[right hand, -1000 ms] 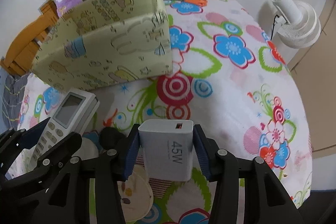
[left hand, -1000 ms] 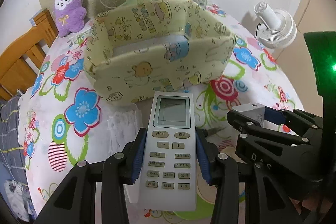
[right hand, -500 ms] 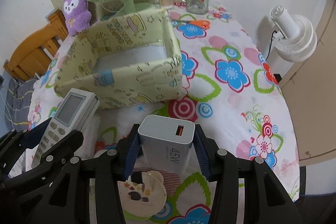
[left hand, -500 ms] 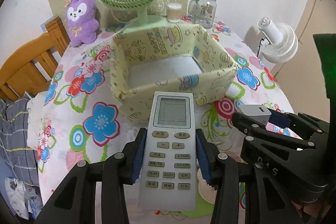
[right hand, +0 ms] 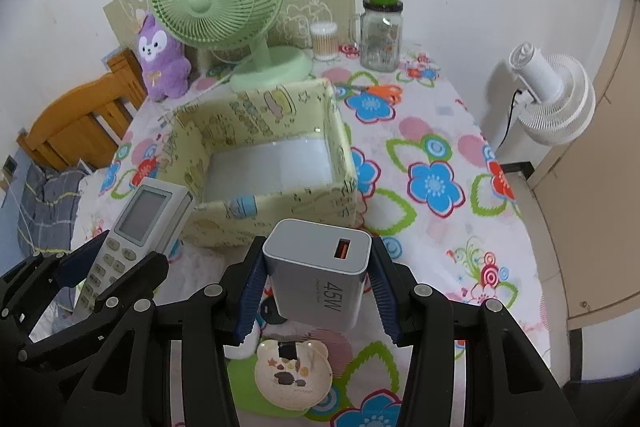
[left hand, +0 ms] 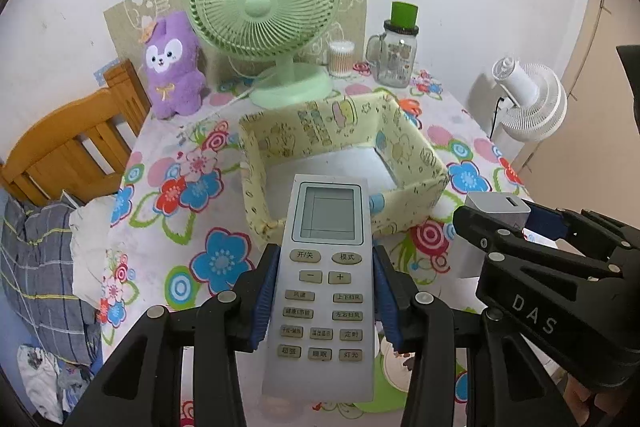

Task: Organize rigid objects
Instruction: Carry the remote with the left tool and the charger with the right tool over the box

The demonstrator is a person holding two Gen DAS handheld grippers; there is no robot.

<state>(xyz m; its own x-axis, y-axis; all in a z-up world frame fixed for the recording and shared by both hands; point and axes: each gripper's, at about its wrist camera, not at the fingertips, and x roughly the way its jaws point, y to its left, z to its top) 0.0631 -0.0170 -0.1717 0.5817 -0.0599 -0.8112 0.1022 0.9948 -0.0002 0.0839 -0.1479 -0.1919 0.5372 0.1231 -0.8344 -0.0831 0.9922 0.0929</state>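
My left gripper [left hand: 324, 291] is shut on a white remote control [left hand: 324, 279] with a grey screen, held up above the table in front of the yellow patterned storage box [left hand: 404, 195]. The right gripper [right hand: 316, 283] is shut on a white 45W charger [right hand: 320, 279], also lifted, just before the box's [right hand: 280, 211] near wall. The box is open on top and shows only its white bottom. In the left wrist view the charger [left hand: 496, 205] and right gripper [left hand: 520, 227] appear at the right. The remote [right hand: 140, 223] shows at the left of the right wrist view.
A green desk fan [left hand: 266, 15], a purple plush toy [left hand: 172, 67], a cotton swab tub [left hand: 341, 58] and a glass jar with green lid [left hand: 396, 55] stand behind the box. A small bear-shaped dish [right hand: 294, 375] lies below the charger. A white fan [right hand: 548, 95] and wooden chair [left hand: 68, 143] flank the table.
Both grippers have risen with the remote and the charger still held. The box now looks lower and farther, and its white bottom has come into sight.
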